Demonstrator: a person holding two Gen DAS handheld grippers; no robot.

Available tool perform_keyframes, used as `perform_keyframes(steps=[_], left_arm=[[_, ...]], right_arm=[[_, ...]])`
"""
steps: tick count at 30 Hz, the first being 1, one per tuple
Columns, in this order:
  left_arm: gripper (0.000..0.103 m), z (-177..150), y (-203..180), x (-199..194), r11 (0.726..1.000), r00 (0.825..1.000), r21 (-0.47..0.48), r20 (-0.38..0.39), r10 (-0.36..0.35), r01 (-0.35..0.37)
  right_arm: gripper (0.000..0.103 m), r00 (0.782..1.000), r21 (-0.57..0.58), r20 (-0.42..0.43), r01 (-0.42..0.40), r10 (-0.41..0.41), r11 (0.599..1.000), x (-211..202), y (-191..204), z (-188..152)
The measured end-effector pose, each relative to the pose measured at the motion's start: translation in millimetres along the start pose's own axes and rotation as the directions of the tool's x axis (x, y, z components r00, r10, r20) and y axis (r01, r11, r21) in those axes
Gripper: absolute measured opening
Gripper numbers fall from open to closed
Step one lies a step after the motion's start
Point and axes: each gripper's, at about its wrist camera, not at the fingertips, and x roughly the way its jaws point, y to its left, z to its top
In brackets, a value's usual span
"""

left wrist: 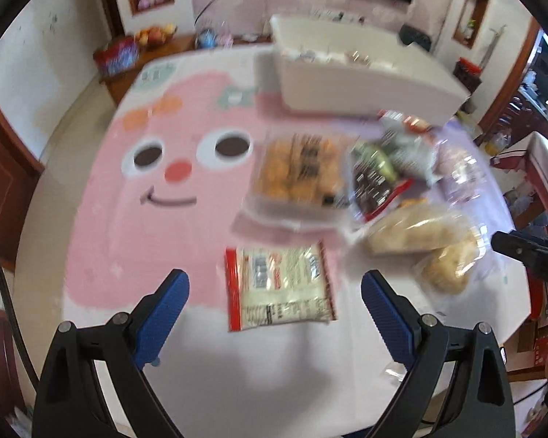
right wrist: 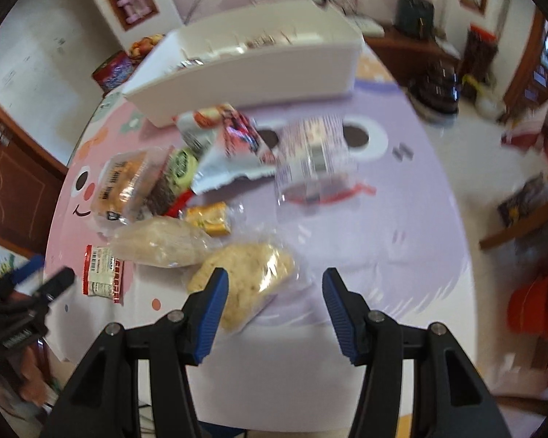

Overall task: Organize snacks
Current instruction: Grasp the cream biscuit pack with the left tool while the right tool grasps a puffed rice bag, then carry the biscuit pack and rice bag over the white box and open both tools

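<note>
Snack packets lie in a heap on a table with a cartoon-face cloth (left wrist: 128,219). A red-edged white packet (left wrist: 279,284) lies just ahead of my open, empty left gripper (left wrist: 274,284). Beyond it are a clear tray of orange pastries (left wrist: 296,171) and two pale buns in clear bags (left wrist: 420,230). My right gripper (right wrist: 274,284) is open and empty, its left finger over a bagged bun (right wrist: 252,284). The red-edged packet (right wrist: 102,273) and the left gripper (right wrist: 40,277) show at the left of the right wrist view. A white bin (left wrist: 365,87), also in the right wrist view (right wrist: 259,69), holds a few packets.
A small yellow packet (right wrist: 208,219), a silver torn wrapper (right wrist: 230,171) and a clear bag with red print (right wrist: 318,160) lie mid-table. The table's near edge is just below both grippers. A wooden sideboard with fruit (left wrist: 153,36) stands behind the table.
</note>
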Motion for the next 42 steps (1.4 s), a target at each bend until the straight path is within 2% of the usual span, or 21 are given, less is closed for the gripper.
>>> perform_keyframes(steps=[6,10,19,25,26,27,29,33,37,42], left_arm=[[0.095,-7,13,37,0.998,0.995,-0.064,-0.089,-0.034,0.028],[0.095,-7,14,53,0.995,0.990,-0.084,-0.124,-0.063,0.053],[0.095,2,10,77,0.996,0.988,-0.080,-0.145,-0.058,0.047],[0.094,3,-2,85,1.000,0.992,-0.010,-0.128,0.007,-0.009],[0.091,3,-4,85,1.000,0.992,-0.002,-0.123,0.017,-0.017],[0.088,1,-6,84,1.000,0.993,0.008,-0.113,0.027,-0.027],[0.068,-1,-4,78,1.000,0.996,0.009,-0.089,0.026,-0.025],[0.052,-5,-2,72,0.999,0.997,0.014,-0.065,0.033,-0.032],[0.050,-16,1,62,1.000,0.998,0.024,-0.062,0.019,-0.018],[0.050,-18,-3,17,0.998,1.000,0.065,0.024,0.009,-0.010]], right_arm=[[0.054,0.991,0.139,-0.094,-0.082,0.096,0.987,34,-7,-4],[0.056,0.985,0.204,-0.098,-0.124,0.146,0.971,43,-4,-1],[0.069,0.992,0.151,-0.120,-0.029,0.047,0.988,64,22,8],[0.068,0.993,0.036,-0.112,0.047,-0.043,0.998,69,40,8],[0.062,0.992,0.009,-0.108,0.069,-0.068,0.998,70,42,7],[0.060,0.990,-0.024,-0.102,0.092,-0.094,0.995,71,45,6],[0.059,0.991,-0.039,-0.098,0.091,-0.094,0.995,70,46,4],[0.058,0.992,-0.024,-0.096,0.084,-0.086,0.996,66,40,-1],[0.057,0.993,-0.029,-0.074,0.095,-0.097,0.995,54,34,-8],[0.057,0.998,-0.020,0.007,0.055,-0.054,0.998,12,28,-4]])
